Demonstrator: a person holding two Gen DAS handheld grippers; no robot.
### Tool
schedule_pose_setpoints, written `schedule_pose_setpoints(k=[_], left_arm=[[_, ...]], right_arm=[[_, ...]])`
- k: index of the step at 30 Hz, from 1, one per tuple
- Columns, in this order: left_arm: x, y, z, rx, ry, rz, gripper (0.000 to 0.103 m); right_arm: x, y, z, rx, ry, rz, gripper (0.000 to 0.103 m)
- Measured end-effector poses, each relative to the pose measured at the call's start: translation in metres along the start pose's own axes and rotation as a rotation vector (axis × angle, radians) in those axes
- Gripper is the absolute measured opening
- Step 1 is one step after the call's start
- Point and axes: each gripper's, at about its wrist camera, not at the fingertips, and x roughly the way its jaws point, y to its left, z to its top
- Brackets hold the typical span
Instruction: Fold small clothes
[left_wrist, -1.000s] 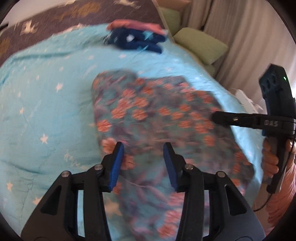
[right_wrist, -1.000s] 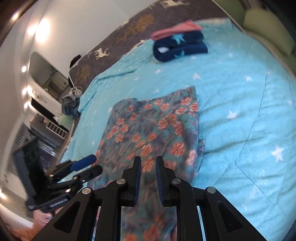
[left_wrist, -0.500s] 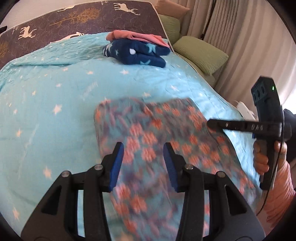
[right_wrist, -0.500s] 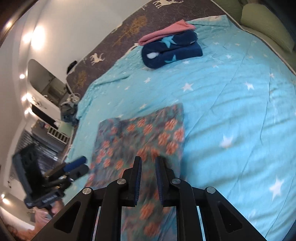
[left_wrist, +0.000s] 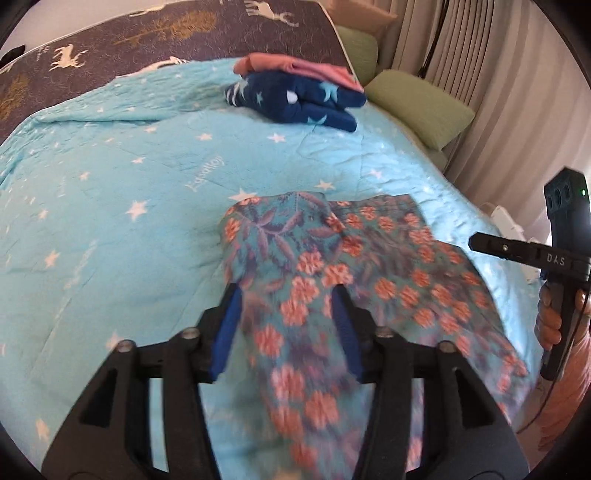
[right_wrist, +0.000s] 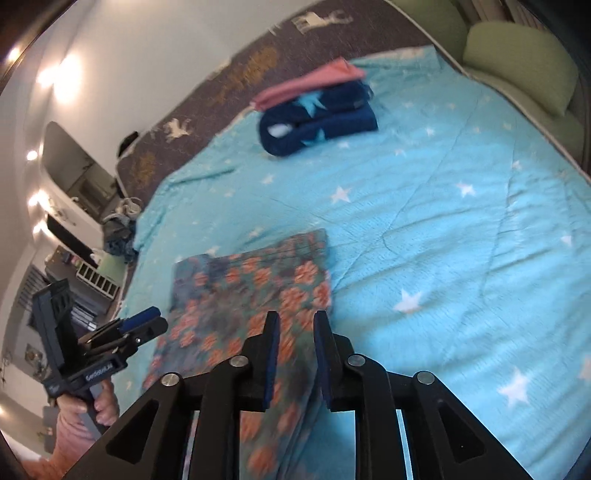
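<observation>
Left wrist view: floral garment (left_wrist: 332, 280) half-folded on the bed (left_wrist: 129, 184).
Both grippers, left gripper (left_wrist: 286, 325) and right gripper (right_wrist: 295, 354), have just been opening their fingers; cloth released, apparently to let the fold settle.

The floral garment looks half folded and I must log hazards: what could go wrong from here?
1. The floral garment has a raised, rumpled far corner; left so, the next fold may come out lopsided.
2. Both the left gripper and the right gripper have just been opening with nothing clamped, so the layers could slump apart.
3. The garment's near end lies close to the quilt edge and may slip off.
</observation>
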Motion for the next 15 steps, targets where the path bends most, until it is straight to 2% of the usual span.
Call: schedule_pose_setpoints(k=[4,6,7,9,10,12,15], left_arm=[[-0.035,0.001,-0.026,-0.01,-0.024,-0.026,0.057],[-0.041,-0.002,-0.037,-0.011,-0.017,-0.032,0.062],[-0.042,-0.004,-0.048,-0.011,0.002,-0.034,0.064],[-0.035,-0.006,-0.063,-0.005,0.053,-0.036,0.064],[-0.03,-0.006,-0.071,-0.014,0.081,-0.035,0.064],[-0.024,-0.003,-0.085,-0.063,0.115,-0.048,0.065],[-0.028,0.007,-0.093,-0.159,0.115,-0.084,0.067]], right_arm=[[-0.035,0.011,-0.022,-0.046,-0.018,-0.008,0.028],[-0.047,0.016,-0.036,-0.06,-0.015,0.005,0.029],[-0.05,0.018,-0.043,-0.065,-0.01,0.004,0.031],[-0.051,0.019,-0.06,-0.071,0.015,-0.007,0.043],[-0.049,0.017,-0.066,-0.065,0.032,-0.004,0.044],[-0.041,0.012,-0.08,-0.03,0.077,0.0,0.048],[-0.037,0.001,-0.095,0.046,0.098,0.021,0.054]])
